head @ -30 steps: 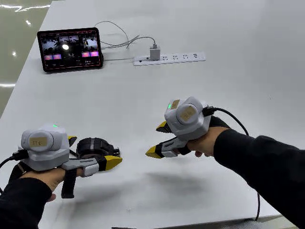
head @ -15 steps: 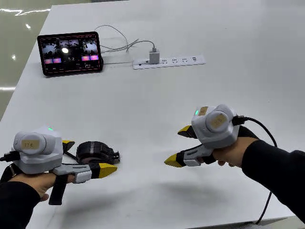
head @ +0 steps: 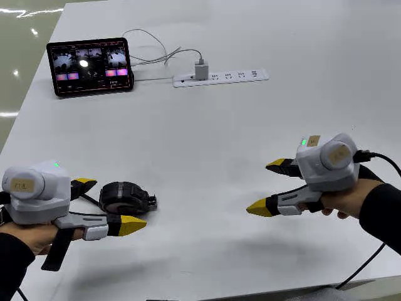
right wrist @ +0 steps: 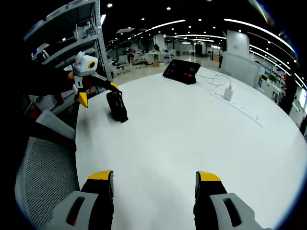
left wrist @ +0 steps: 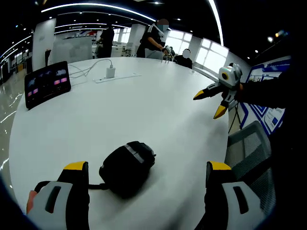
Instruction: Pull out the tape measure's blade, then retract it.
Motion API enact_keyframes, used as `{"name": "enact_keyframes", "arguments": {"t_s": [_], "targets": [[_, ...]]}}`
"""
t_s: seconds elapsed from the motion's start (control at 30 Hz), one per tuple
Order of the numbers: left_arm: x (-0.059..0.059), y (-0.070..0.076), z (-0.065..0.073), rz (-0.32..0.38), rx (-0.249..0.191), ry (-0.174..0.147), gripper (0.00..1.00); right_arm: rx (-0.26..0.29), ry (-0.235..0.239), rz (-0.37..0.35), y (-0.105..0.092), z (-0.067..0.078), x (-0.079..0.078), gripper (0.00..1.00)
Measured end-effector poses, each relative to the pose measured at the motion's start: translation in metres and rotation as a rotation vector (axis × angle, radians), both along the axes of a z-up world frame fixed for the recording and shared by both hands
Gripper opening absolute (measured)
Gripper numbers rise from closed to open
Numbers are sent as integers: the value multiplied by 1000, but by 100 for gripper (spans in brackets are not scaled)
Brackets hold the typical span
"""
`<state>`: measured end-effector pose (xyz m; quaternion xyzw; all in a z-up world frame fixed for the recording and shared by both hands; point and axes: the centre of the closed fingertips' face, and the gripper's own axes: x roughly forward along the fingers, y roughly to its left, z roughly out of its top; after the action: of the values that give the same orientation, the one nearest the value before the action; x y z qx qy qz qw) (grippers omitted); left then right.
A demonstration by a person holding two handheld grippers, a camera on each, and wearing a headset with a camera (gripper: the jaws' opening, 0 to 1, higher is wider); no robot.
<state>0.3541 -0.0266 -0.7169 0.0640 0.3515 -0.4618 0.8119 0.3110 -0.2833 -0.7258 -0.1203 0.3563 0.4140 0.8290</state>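
- Left tongs (head: 111,202) spread wide, one jaw on each side of the tape measure (head: 122,196), not clamped on it.
- Tape measure: black case lying on the white worktop (head: 219,125), near the person's edge, left side.
- Right tongs (head: 266,186) spread, holding nothing, held above the worktop, well apart to the right.
- Far side: lit tablet (head: 91,64) propped up, power strip (head: 222,77) beside it with a charger plugged in.

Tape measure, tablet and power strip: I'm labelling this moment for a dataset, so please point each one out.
tape measure (head: 124,197), head view, top of its round black case.
tablet (head: 89,64), head view, middle of its lit screen.
power strip (head: 235,76), head view, middle of its white body.
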Motion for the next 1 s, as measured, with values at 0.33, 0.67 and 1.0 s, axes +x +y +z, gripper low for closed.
{"name": "enact_keyframes", "arguments": {"t_s": [0.33, 0.67, 1.0], "targets": [[-3, 14, -3, -5, 34, 10, 99, -29, -1, -10, -31, -3, -12, 73], [-13, 27, -3, -21, 40, 17, 99, -60, 8, -31, -67, -7, -25, 80], [-9, 43, 2, 21, 56, 9, 99, -53, -15, -89, -99, -1, -33, 89]]}}
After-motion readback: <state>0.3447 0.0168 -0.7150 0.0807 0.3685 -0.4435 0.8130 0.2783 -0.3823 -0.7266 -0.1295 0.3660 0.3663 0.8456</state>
